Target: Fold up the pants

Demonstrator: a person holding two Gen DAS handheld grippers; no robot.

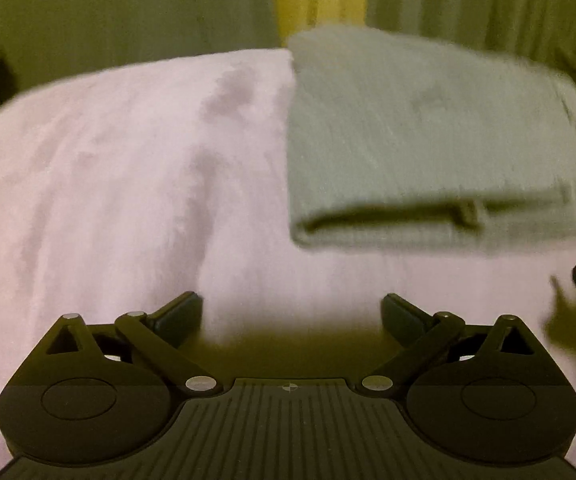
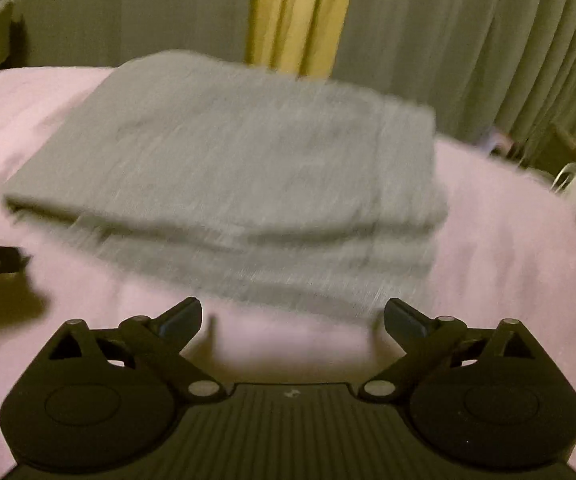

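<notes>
The folded grey pants (image 2: 240,168) look like soft, matt knit cloth, lying on a pale pink bedsheet (image 1: 108,184) of smooth matt fabric. Both the left gripper (image 1: 291,316) and right gripper (image 2: 291,318) are matt black plastic with ribbed bases and shiny metal pins, and pleated cloth curtains (image 2: 467,40) hang behind.

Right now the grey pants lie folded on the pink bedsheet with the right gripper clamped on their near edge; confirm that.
Wrong on the grip. The right gripper is open and empty, short of the folded grey pants, as the right wrist view shows. The pants do lie folded on the pink bedsheet.
</notes>
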